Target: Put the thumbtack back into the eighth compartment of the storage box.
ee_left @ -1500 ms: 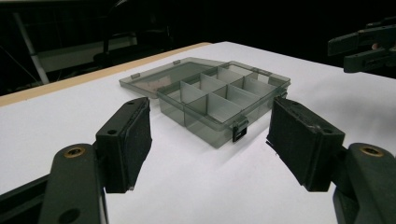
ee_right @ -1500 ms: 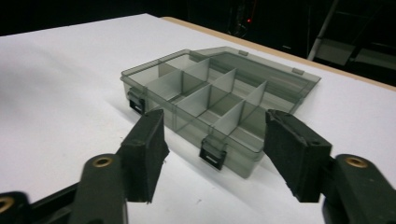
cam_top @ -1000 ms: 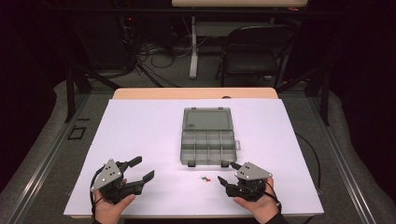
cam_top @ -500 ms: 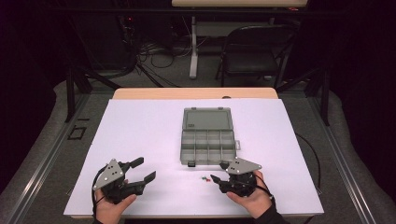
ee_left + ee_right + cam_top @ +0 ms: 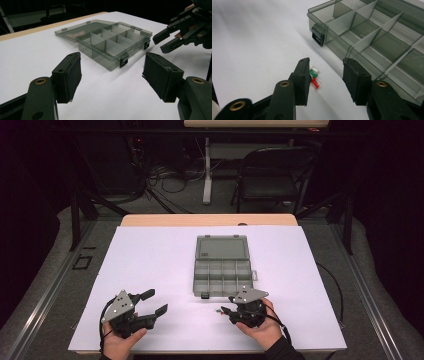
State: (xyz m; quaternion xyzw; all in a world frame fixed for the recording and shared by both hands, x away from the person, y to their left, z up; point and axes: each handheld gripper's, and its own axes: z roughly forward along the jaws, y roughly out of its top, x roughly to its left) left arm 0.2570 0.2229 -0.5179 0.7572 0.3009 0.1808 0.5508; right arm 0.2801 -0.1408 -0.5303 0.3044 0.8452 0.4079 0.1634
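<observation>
Right tool (image 5: pixel 325 80) is low over the white bench (image 5: pixel 150 255), jaws spread with nothing between them, and three pushpins (image 5: pixel 314 76) (white, green, red, lying in a tight cluster) sit just ahead of its left jaw, close against the inner face. Beyond the tips and to their right lies the compartment box (image 5: pixel 372 37), lid laid flat open behind it, dividers bare, black latch (image 5: pixel 318 35) facing the tool. My read: the pins are parked right at the front wall so the carry into a compartment is short, and the spread jaws look lined up for a pick, though the cluster sits off-centre, so the tool would need to slide toward its left.

Left tool (image 5: pixel 112 77) also spread wide and empty, held off the bench, box (image 5: pixel 110 42) ahead between its jaws' line of sight, probably waiting to steady it.

No brand or readable writing; a small dark mark on the lid (image 5: pixel 203 255) is too small to read
</observation>
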